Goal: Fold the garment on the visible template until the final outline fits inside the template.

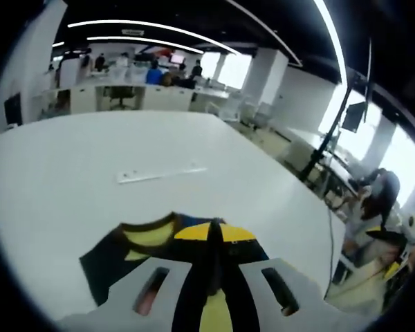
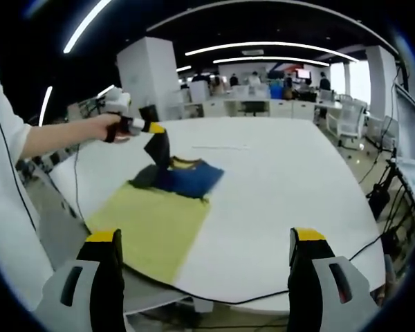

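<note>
One tool (image 2: 154, 128) lifts half-hidden garment (image 2: 183, 176).

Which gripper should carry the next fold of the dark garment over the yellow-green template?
Left. The left gripper is shut on a lifted corner of the dark blue garment with yellow trim beside the yellow-green template sheet. The right gripper hangs open, well back from the garment.

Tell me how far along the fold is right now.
Partly done: the garment is already bunched into a small dark-blue heap at the far end of the yellow-green template. In hand: the left claw is shut on a garment corner, lifting it off the white table. The right claw hangs open, holding nothing. Left: lay that corner down and flatten the heap, whose far edge seems to overhang the template.
</note>
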Available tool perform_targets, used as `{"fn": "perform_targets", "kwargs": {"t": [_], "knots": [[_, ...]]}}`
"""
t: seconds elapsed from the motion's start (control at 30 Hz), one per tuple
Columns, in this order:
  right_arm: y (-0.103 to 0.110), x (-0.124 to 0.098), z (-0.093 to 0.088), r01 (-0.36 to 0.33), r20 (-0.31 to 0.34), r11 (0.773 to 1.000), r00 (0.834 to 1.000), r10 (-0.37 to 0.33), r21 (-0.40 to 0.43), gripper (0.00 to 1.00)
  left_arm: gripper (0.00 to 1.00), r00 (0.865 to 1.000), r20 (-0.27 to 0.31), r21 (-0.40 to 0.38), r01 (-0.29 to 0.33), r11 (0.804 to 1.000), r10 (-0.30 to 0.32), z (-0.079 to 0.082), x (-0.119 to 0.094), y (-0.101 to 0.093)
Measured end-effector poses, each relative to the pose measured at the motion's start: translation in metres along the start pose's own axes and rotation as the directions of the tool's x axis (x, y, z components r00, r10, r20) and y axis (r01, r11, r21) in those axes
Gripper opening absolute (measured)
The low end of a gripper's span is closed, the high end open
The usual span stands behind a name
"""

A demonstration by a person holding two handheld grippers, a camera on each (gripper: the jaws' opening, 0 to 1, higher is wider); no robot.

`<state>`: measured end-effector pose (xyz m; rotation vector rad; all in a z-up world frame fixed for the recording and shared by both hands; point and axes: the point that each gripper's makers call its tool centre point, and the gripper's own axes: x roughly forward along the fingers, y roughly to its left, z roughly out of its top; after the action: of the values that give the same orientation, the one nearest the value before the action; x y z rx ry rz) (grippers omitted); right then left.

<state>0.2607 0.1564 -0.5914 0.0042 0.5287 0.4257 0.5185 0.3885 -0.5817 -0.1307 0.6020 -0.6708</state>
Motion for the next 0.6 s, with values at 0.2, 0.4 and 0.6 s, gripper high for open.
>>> {"fn": "perform_targets", "kwargs": {"t": [0.2, 0.4, 0.6], "knots": [[-0.004, 0.002, -0.002, -0.008, -0.002, 1.000, 1.000, 0.008, 0.005, 1.00, 0.00, 1.000, -0.007, -0.024, -0.007, 1.000, 0.007, -0.006, 0.010, -0.006], [-0.009, 0.006, -0.004, -0.021, -0.005, 1.000, 1.000, 0.021, 0.010, 1.00, 0.00, 0.999, -0.028, -0.043, -0.020, 0.999, 0.019, -0.018, 0.024, -0.012], [-0.014, 0.009, -0.008, -0.035, -0.012, 0.999, 0.999, 0.035, 0.018, 1.00, 0.00, 0.999, -0.041, -0.083, -0.037, 0.996, 0.034, -0.032, 0.038, -0.015]]}}
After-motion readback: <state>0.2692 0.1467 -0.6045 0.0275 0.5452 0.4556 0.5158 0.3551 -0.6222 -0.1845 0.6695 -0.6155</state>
